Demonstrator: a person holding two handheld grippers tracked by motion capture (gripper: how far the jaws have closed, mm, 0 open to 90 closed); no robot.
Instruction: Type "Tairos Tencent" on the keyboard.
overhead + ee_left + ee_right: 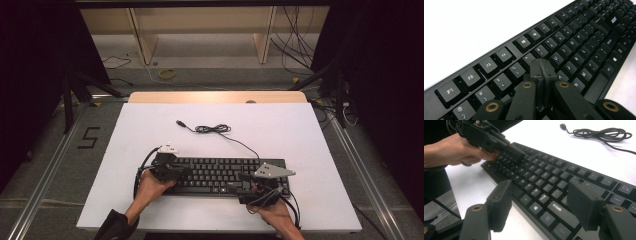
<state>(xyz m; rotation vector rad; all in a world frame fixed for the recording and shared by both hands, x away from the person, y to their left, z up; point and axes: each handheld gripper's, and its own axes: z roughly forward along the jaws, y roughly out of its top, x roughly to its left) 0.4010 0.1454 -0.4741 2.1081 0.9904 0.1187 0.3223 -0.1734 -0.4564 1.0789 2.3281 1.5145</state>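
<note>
Fingers [541, 68] pressed together over keyboard [220, 175] near table's front edge [220, 225].

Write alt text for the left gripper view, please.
The left gripper, its two black fingers pressed together, points down at the number and letter keys of a black keyboard. The keyboard runs diagonally across a white table.

At twelve o'clock beyond my keyboard [225, 175], only its coiled cable [212, 129] interrupts the bare white table [300, 135]; three and nine lie open.
</note>
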